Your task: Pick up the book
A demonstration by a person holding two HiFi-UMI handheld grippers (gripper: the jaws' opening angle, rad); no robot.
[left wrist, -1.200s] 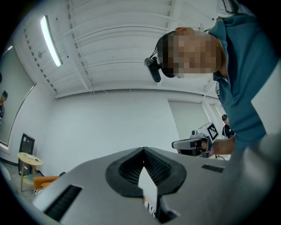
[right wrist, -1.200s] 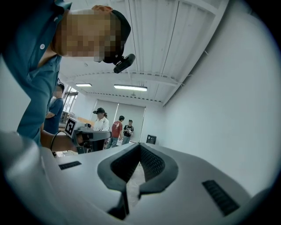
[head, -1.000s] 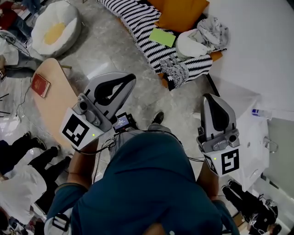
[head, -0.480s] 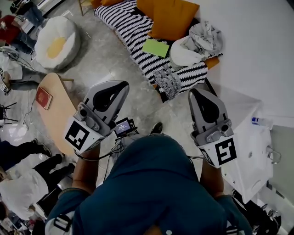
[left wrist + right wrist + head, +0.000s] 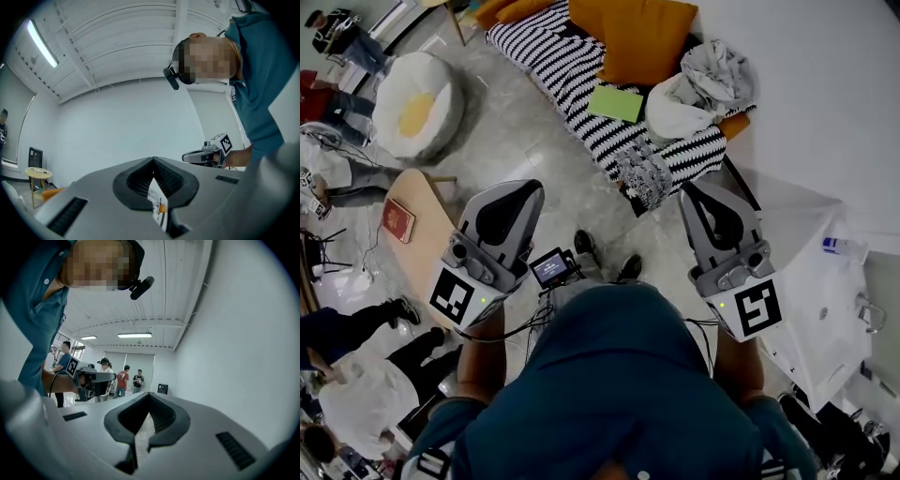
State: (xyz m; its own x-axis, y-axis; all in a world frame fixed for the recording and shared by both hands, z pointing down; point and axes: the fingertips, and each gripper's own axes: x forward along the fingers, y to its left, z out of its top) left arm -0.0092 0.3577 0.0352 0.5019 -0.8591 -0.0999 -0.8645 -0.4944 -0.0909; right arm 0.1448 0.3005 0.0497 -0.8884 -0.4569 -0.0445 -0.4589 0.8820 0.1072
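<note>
A green book [image 5: 616, 103] lies flat on the black-and-white striped cover of a couch [image 5: 572, 70], beside an orange cushion [image 5: 647, 37]. A red book [image 5: 397, 220] lies on a round wooden table [image 5: 427, 253] at the left. Both grippers are held level over the floor, well short of either book. My left gripper [image 5: 517, 190] is shut with nothing in it; in its own view the jaws [image 5: 153, 163] meet against a white wall. My right gripper [image 5: 696, 192] is also shut and empty, its jaws [image 5: 147, 399] closed.
A white beanbag [image 5: 417, 103] sits at the upper left. Crumpled white and grey cloth [image 5: 698, 89] lies on the couch's right end. A white-covered table [image 5: 820, 300] with a bottle [image 5: 841, 246] stands at the right. Several people stand at the left edge.
Both grippers have travelled across the floor with the person, and the couch and the wooden table have slid lower in the head view. Both pairs of jaws stay shut.
</note>
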